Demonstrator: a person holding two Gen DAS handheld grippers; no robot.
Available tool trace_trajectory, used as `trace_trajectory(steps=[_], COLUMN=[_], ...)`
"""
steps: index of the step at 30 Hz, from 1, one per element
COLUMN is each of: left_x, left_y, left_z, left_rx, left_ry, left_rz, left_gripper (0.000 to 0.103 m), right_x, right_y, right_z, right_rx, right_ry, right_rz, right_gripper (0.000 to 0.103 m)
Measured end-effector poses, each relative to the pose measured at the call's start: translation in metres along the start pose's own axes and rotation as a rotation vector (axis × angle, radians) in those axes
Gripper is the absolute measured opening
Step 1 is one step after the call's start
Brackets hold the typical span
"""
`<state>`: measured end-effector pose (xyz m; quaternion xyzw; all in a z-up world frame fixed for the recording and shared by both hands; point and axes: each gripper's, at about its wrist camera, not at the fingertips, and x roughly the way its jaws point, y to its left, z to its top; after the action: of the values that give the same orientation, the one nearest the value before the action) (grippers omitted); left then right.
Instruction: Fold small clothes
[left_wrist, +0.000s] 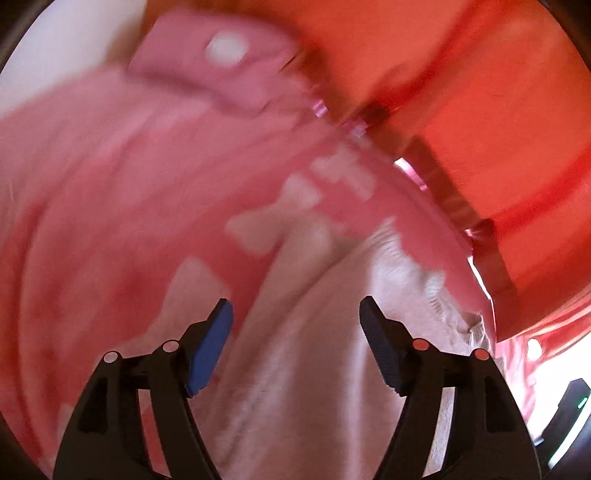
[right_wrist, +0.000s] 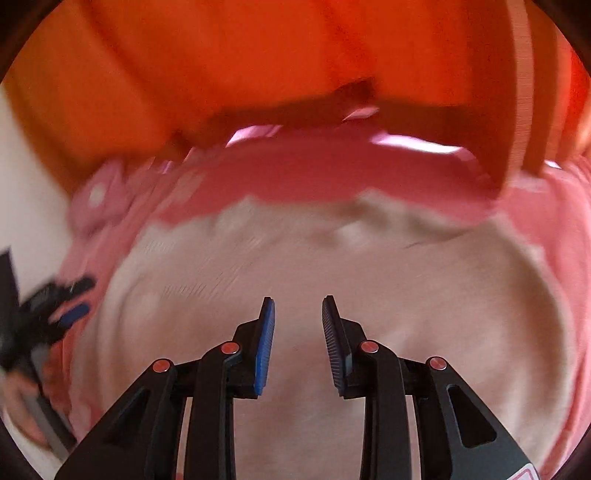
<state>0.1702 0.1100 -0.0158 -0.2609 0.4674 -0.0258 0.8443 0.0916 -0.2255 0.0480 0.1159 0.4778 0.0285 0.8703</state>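
Ok, both frames smeared w/ motion blur, so detail is limited. Landmark = the pale pink garment (right_wrist: 314, 266), lying spread out on a pink sheet w/ white shapes (left_wrist: 110, 192). My left gripper (left_wrist: 295, 314) hangs over the garment's edge, jaws spread wide, nothing between the pads, cloth only visible behind the gap. My right gripper (right_wrist: 298, 306) sits over the garment's middle, jaws parted a bit, also nothing pinched; the fabric under it looks flat w/ shallow wrinkles. From the right cam the left gripper (right_wrist: 70, 299) shows at the garment's left border, blurred, blue pad just readable. Beyond the garment's far edge the sheet carries on, then an orange-red surface (right_wrist: 221, 74) rises behind it; can't tell what it is. A wooden-looking brown strip (left_wrist: 454, 206) runs along the sheet's border on the far side of the garment in the left cam. Also on the sheet, past the garment's far-left corner, a darker pink folded piece w/ a white spot (left_wrist: 221, 70). Can't tell which kind of garment from these shots.
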Motion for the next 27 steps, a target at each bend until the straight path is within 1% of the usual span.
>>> trace_trajectory(steps=[1, 2, 3, 4, 6, 9, 10, 11, 12, 13, 14, 16, 17, 19, 22, 23, 24, 25, 27], left_x=[0.010, 0.017, 0.021, 0.019, 0.021, 0.020, 0.019, 0.020, 0.019, 0.020, 0.019, 0.010, -0.002, -0.021, -0.055, -0.067, -0.074, -0.081, -0.085], left_y=[0.006, 0.010, 0.013, 0.013, 0.012, 0.014, 0.016, 0.018, 0.019, 0.022, 0.024, 0.023, 0.013, -0.005, -0.058, -0.086, -0.107, -0.138, -0.176], left_z=[-0.001, -0.003, -0.005, -0.005, -0.006, -0.009, -0.009, -0.008, -0.008, -0.006, -0.006, -0.003, -0.002, -0.002, -0.014, -0.022, -0.029, -0.042, -0.061], left_rx=[-0.033, -0.059, -0.087, -0.085, -0.081, -0.106, -0.107, -0.107, -0.107, -0.116, -0.137, -0.142, -0.110, -0.059, 0.069, 0.140, 0.192, 0.268, 0.350], left_ry=[0.058, 0.095, 0.112, 0.095, 0.107, 0.107, 0.108, 0.108, 0.110, 0.114, 0.118, 0.083, 0.043, -0.008, -0.073, -0.088, -0.093, -0.095, -0.081], left_rz=[-0.021, -0.046, -0.072, -0.083, -0.095, -0.115, -0.113, -0.108, -0.115, -0.140, -0.176, -0.206, -0.234, -0.286, -0.370, -0.400, -0.421, -0.445, -0.486], left_gripper=[0.069, 0.069, 0.070, 0.073, 0.073, 0.069, 0.061, 0.049, 0.040, 0.023, 0.019, 0.017, 0.016, 0.016, 0.016, 0.016, 0.016, 0.016, 0.016], right_x=[0.012, 0.021, 0.024, 0.026, 0.026, 0.028, 0.029, 0.028, 0.028, 0.029, 0.031, 0.032, 0.033, 0.033, 0.029, 0.025, 0.017, 0.009, -0.012], right_y=[0.008, 0.013, 0.015, 0.018, 0.019, 0.017, 0.017, 0.016, 0.016, 0.016, 0.017, 0.016, 0.016, 0.014, 0.005, 0.000, -0.009, -0.017, -0.039], right_z=[-0.003, -0.006, -0.007, -0.007, -0.005, -0.003, -0.003, -0.003, -0.002, -0.002, -0.002, -0.001, 0.000, 0.002, 0.005, 0.006, 0.009, 0.011, 0.014], right_rx=[-0.023, -0.037, -0.043, -0.054, -0.046, -0.032, -0.034, -0.036, -0.038, -0.041, -0.042, -0.040, -0.035, -0.020, 0.026, 0.049, 0.088, 0.115, 0.177], right_ry=[0.041, 0.069, 0.065, 0.054, 0.056, 0.056, 0.053, 0.053, 0.049, 0.047, 0.043, 0.041, 0.042, 0.045, 0.046, 0.044, 0.031, 0.014, -0.039], right_rz=[-0.007, -0.025, -0.041, -0.054, -0.053, -0.042, -0.043, -0.044, -0.045, -0.047, -0.048, -0.045, -0.041, -0.029, 0.014, 0.034, 0.055, 0.053, 0.049], right_gripper=[0.027, 0.028, 0.028, 0.029, 0.030, 0.031, 0.032, 0.032, 0.032, 0.033, 0.033, 0.034, 0.034, 0.035, 0.035, 0.035, 0.035, 0.035, 0.036])
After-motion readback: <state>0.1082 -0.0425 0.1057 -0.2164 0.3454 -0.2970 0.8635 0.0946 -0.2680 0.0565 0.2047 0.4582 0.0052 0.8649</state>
